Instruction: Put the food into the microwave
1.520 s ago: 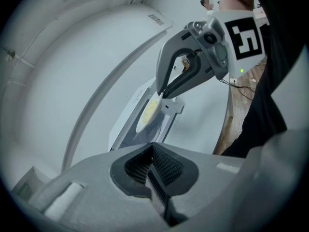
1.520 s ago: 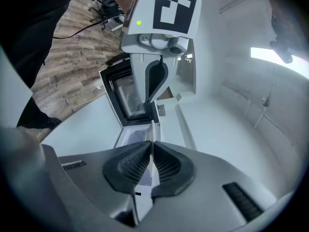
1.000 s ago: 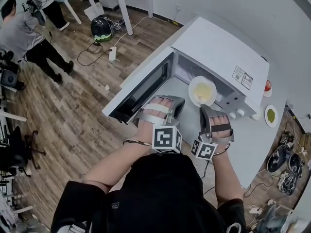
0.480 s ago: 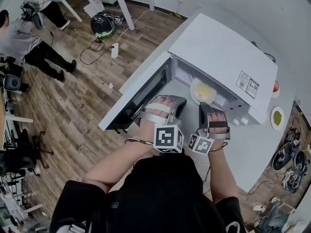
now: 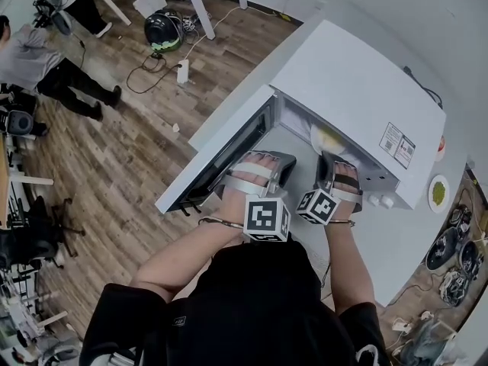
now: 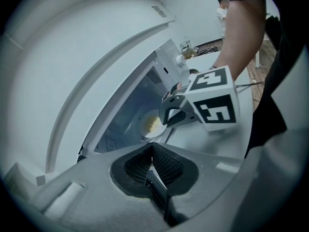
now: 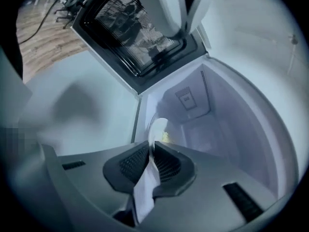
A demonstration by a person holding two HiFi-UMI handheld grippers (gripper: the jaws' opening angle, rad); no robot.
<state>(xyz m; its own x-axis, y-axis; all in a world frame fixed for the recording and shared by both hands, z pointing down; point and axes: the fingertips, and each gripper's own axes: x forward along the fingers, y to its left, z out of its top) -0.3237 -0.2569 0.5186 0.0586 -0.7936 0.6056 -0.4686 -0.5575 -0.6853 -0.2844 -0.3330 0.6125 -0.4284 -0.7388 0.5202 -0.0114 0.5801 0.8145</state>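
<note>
A white microwave (image 5: 358, 97) stands on a white counter, its door (image 5: 221, 158) swung open to the left. My right gripper (image 5: 329, 158) reaches into the cavity, shut on the rim of a white plate (image 5: 326, 139) of yellow food; its jaws have just been opening a little, with the rim still between the pads. From the right gripper (image 7: 153, 146) the plate (image 7: 157, 129) shows edge-on inside the cavity (image 7: 217, 110). My left gripper (image 5: 280, 168) hovers in front of the opening, beside the door, shut and empty (image 6: 152, 149). It faces the plate (image 6: 150, 124).
A small plate of green food (image 5: 438, 193) and a red object (image 5: 441, 145) sit on the counter (image 5: 396, 235) right of the microwave. Pans and cables (image 5: 450, 250) lie at far right. People (image 5: 46, 59) stand on the wooden floor, far left.
My right gripper has moved forward and down, carrying the plate into the microwave cavity, where the microwave's top now hides most of it. My left gripper has shifted slightly forward.
</note>
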